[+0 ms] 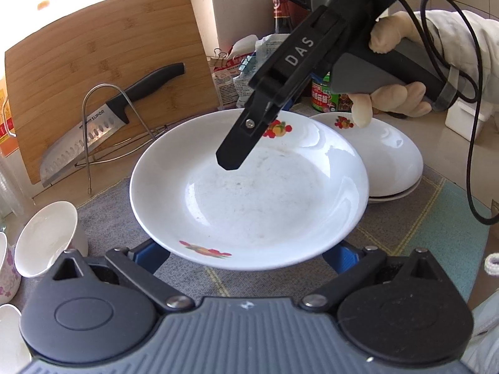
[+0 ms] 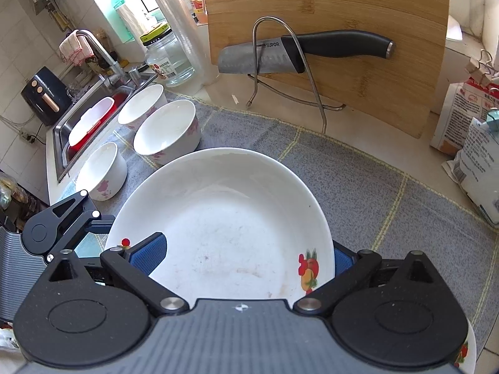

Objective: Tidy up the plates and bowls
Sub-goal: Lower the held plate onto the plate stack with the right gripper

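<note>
A white plate with fruit prints [image 1: 249, 199] is held above the grey mat. My left gripper [image 1: 249, 257] has its blue pads wide apart under the plate's near rim; whether they press it I cannot tell. My right gripper [image 1: 232, 155] reaches over the plate's far rim, one finger above it and one below. In the right wrist view the plate [image 2: 224, 224] sits between the right gripper's blue pads [image 2: 149, 254], which clamp its rim. A stack of like plates [image 1: 393, 159] stands behind at right. Three white bowls [image 2: 168, 131] stand at left.
A bamboo cutting board [image 2: 358, 9] with a knife [image 2: 312, 50] on a wire rack leans at the back. A sink [image 2: 90, 124] and a glass jar [image 2: 168, 59] are at far left. Food bags [image 2: 477, 143] and bottles [image 1: 282, 15] stand at right.
</note>
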